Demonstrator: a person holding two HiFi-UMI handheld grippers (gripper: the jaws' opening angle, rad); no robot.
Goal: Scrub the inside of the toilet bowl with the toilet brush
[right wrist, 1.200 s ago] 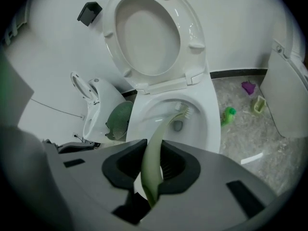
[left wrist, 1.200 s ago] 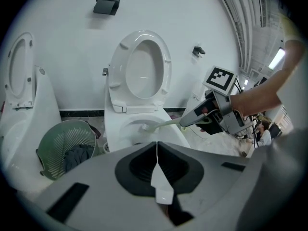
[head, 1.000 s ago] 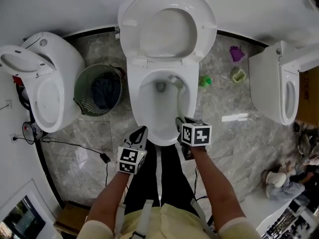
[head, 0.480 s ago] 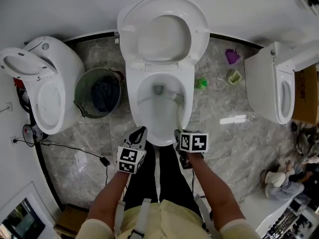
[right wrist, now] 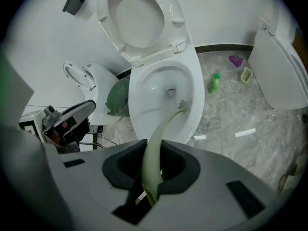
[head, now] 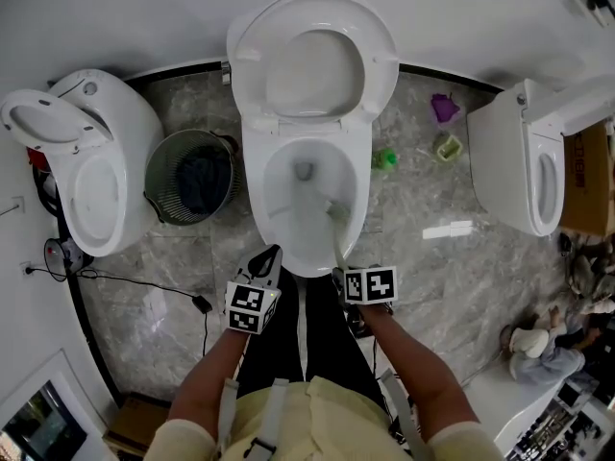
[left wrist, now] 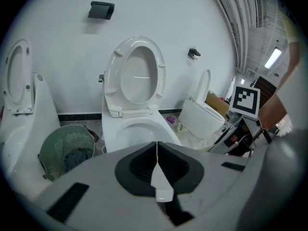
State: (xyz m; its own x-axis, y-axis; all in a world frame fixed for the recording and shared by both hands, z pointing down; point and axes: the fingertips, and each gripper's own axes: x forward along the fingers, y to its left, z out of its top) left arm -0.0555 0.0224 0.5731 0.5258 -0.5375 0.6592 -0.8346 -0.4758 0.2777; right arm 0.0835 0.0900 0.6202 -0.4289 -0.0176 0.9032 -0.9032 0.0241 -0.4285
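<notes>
Clasping the green toilet brush (right wrist: 155,153), the right gripper (right wrist: 153,171) holds its bristles at the toilet bowl (head: 286,240)'s right inner wall; left gripper (left wrist: 157,171) clenched, empty.

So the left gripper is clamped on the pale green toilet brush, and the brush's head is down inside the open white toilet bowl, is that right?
Not the left one. The right gripper is clamped on the pale green toilet brush, as the right gripper view shows; the left gripper is shut on nothing. Its head is down inside the open white toilet bowl.
</notes>
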